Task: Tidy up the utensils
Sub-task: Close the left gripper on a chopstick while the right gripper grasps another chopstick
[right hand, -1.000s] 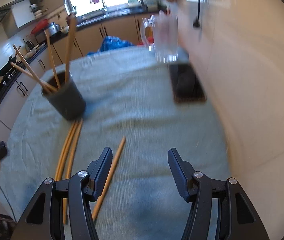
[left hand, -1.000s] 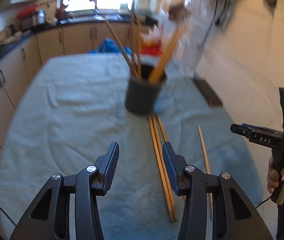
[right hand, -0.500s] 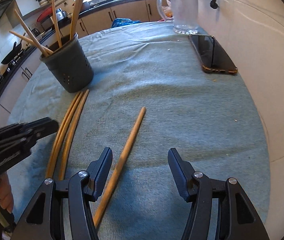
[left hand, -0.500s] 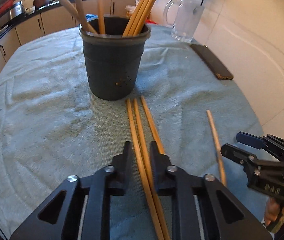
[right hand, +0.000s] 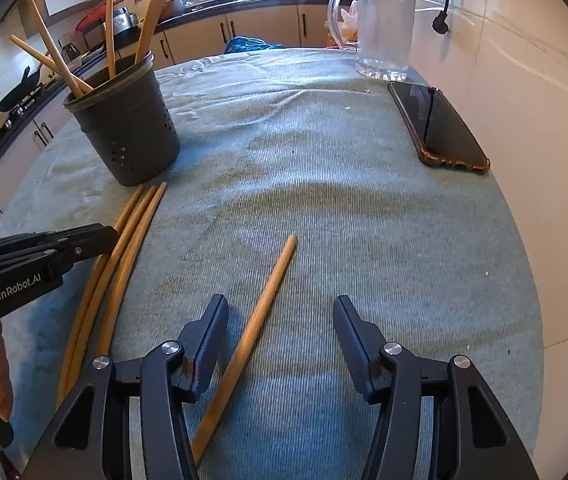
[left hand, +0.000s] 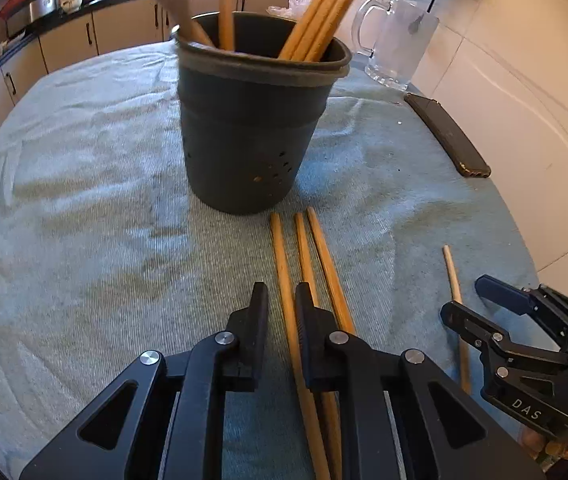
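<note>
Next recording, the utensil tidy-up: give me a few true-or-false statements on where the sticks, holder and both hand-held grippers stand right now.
1. The left hand-held gripper has closed on one of three sticks lying together. True.
2. The holder is empty. False: several sticks stand in it.
3. The right hand-held gripper is open over a lone stick. True.
4. The phone lies inside the glass mug. False: it lies flat on the cloth, nearer than the mug.

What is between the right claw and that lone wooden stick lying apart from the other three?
Nothing visible. The lone chopstick lies on bare cloth between the open fingers of the right claw, closer to the finger on the picture's left. The holder and phone sit well away from it.
</note>
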The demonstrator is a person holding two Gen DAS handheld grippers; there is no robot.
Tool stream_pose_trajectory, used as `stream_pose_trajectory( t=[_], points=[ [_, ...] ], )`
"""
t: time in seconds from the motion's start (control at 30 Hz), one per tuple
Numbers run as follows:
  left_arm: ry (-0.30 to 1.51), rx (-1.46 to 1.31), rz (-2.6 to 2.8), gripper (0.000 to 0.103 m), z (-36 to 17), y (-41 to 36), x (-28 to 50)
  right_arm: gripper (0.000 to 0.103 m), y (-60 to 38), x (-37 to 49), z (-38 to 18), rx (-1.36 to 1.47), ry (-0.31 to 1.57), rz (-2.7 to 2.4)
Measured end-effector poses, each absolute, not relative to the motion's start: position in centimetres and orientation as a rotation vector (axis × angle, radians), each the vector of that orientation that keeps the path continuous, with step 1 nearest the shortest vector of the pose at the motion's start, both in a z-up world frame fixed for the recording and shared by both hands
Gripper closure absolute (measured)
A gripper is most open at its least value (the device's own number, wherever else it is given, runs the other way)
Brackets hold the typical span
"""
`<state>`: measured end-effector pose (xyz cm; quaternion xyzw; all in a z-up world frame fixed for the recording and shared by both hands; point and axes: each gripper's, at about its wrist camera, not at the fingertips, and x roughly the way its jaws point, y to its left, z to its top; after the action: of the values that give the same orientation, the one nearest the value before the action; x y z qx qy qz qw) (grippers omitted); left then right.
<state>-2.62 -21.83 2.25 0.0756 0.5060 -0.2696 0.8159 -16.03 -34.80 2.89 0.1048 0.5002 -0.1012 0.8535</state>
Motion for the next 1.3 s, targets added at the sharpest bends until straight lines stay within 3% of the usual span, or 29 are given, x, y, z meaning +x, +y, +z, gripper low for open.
stream_pose_trajectory(
  t=[0.1,0.17,0.27,0.77,0.93,1.13,1.3],
  points=[
    [1.068,0.184,-0.562,0.091,2.2,-22.5,-2.4,0.05,-34.6,-15.5,2.9,0.195,1.048,-0.235],
    [1.071,0.177,-0.543,0.096,2.1,-22.3,-2.3,0.069,-34.4,-15.3,2.9,0.173,1.041,-0.257],
    [1.098,0.138,-0.538,0.097,2.1,-21.2,-2.4,0.088,-34.8,-15.3,3.0,0.196,1.047,-0.239],
    [1.168,0.135,-0.496,0.097,2.6,-16.9,-2.9,0.087,-38.0,-17.7,3.2,0.397,1.1,-0.188],
    [1.176,0.144,-0.497,0.097,2.5,-18.0,-2.0,0.085,-37.9,-16.6,3.3,0.382,1.136,-0.204],
    [1.17,0.143,-0.501,0.097,2.4,-18.4,-1.2,0.073,-36.8,-14.3,3.3,0.278,1.19,-0.216],
    [1.133,0.141,-0.51,0.097,2.3,-18.6,-1.2,0.072,-35.4,-13.2,3.2,0.178,1.185,-0.237]
  ],
)
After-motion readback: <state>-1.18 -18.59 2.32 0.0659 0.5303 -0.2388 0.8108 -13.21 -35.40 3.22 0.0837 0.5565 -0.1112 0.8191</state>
